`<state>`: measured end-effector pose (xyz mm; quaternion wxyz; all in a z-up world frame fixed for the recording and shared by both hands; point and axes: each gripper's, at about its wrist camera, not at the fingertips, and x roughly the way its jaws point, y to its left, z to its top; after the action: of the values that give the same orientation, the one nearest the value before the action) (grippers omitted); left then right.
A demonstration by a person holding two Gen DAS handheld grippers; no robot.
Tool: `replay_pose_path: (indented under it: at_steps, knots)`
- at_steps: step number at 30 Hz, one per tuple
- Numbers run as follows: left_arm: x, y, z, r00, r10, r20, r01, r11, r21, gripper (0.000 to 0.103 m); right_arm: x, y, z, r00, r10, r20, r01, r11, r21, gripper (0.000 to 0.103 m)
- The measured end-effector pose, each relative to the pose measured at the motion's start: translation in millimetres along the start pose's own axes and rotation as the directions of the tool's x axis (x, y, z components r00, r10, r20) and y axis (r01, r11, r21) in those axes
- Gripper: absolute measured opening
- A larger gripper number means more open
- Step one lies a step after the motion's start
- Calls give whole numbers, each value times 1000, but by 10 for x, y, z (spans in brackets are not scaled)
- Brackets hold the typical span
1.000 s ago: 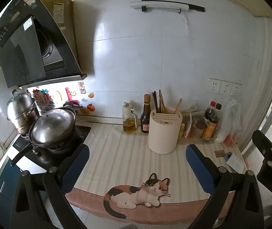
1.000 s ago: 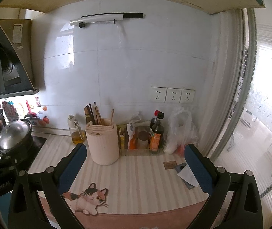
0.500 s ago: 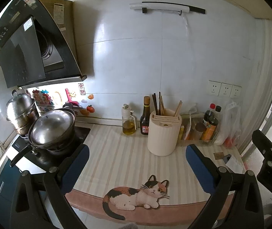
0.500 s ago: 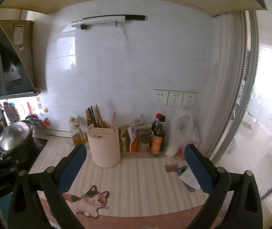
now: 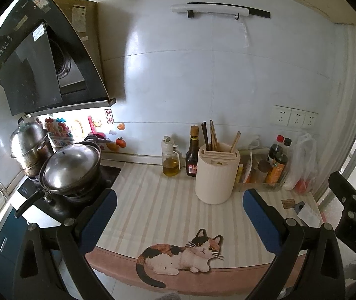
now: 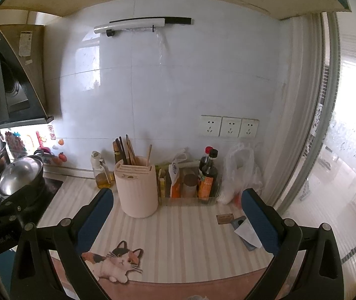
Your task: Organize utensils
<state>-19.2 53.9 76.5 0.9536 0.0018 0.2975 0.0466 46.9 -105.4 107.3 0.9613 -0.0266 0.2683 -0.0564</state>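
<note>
A cream utensil holder stands on the striped counter mat, with several chopsticks sticking up from it. My left gripper hovers open in front of the holder, nothing between its blue-padded fingers. My right gripper is also open and empty, with the holder just inside its left finger. The right gripper's black body shows at the right edge of the left wrist view; the left gripper's body shows at the left of the right wrist view.
An oil bottle and a dark sauce bottle stand left of the holder. A clear tray of condiment bottles and a plastic bag sit to its right. Lidded pots occupy the stove. Small cards lie on the mat.
Both cameras have drifted slightly down and back; the holder sits a little higher in each view. Both grippers stay open and empty.
</note>
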Motion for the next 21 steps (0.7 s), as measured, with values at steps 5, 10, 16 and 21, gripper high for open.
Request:
replay_pose_path:
  at_steps: [5, 10, 16, 21]
  knots:
    - [-8, 2, -7, 1000, -1, 1, 1, 1000, 1, 103, 0, 6, -7, 1000, 1, 0, -1, 1000, 0, 103]
    - [1, 4, -14, 1000, -5, -5, 5, 1000, -2, 103, 6, 5, -11, 1000, 4, -3, -4, 1000, 2, 103]
    - [-2, -5, 10, 1000, 1, -8, -1, 1000, -5, 103, 18, -5, -4, 1000, 3, -6, -3, 1000, -3, 103]
    - [6, -22, 5, 1000, -1, -15, 1, 1000, -6, 103, 20, -9, -10, 1000, 3, -6, -3, 1000, -2, 103]
